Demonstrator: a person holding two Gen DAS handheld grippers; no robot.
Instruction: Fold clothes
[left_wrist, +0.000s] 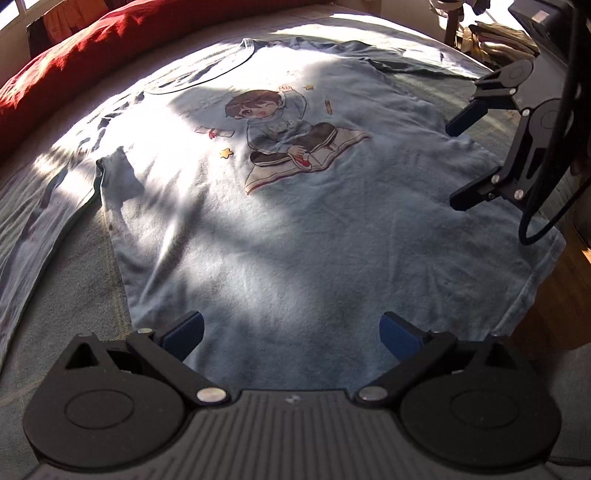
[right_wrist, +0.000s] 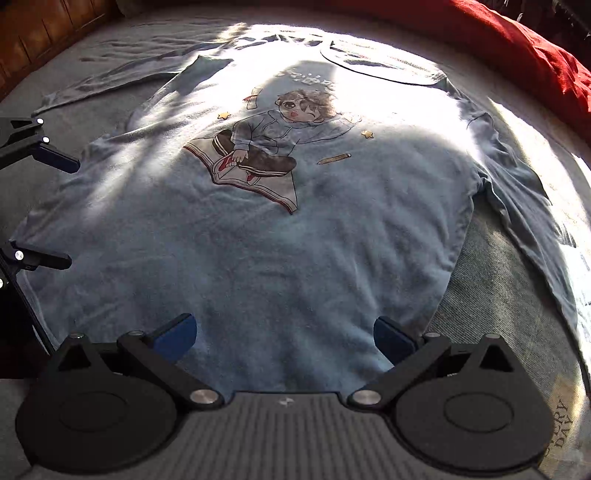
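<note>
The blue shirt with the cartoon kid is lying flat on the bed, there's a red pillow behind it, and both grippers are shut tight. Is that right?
Not quite. Both grippers are open, holding nothing: the left gripper and right gripper each show their fingers spread over the hem in their own wrist views. The blue shirt does lie flat, with the red pillow behind it.

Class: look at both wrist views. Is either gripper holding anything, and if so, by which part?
Nothing is held. The left gripper and right gripper both hang open above the hem of the light blue shirt, fingers apart.

Light blue shirt (left_wrist: 295, 229), cartoon boy print (left_wrist: 284, 136); red blanket (left_wrist: 74, 62); grey bedcover (left_wrist: 74, 295); blue pads (left_wrist: 184, 334).
</note>
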